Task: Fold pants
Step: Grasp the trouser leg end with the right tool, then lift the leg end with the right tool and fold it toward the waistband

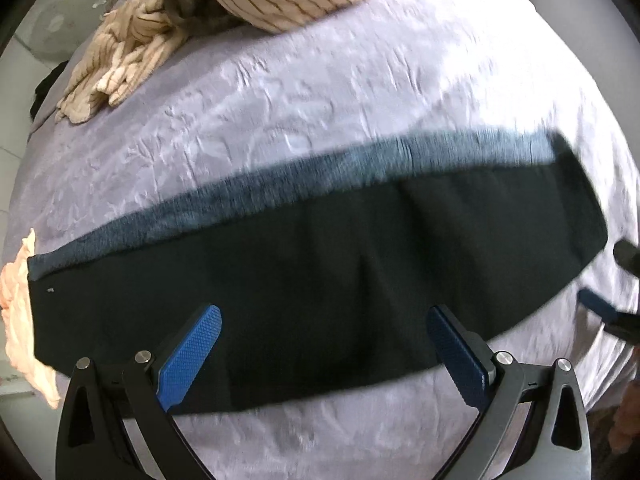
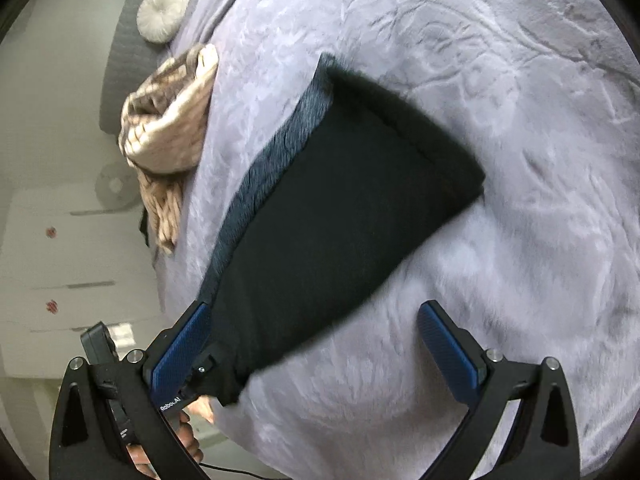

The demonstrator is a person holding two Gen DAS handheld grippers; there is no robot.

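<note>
Dark pants (image 1: 320, 256) lie folded lengthwise in a long band across the lavender bedspread (image 1: 320, 100), with a blue-grey strip of the lower layer showing along the far edge. My left gripper (image 1: 324, 344) is open and empty, hovering over the near edge of the pants. In the right wrist view the pants (image 2: 340, 200) stretch away from the lower left. My right gripper (image 2: 316, 340) is open and empty above the bedspread (image 2: 500, 160), its left finger near the pants' edge. The right gripper's blue fingertips (image 1: 596, 304) show at the right edge of the left wrist view.
A heap of beige striped clothes (image 1: 224, 4) lies at the far side of the bed; it also shows in the right wrist view (image 2: 172, 120). A peach cloth (image 1: 20, 312) lies at the pants' left end. A round cushion (image 2: 163, 16) and white drawers (image 2: 60, 260) stand beyond the bed.
</note>
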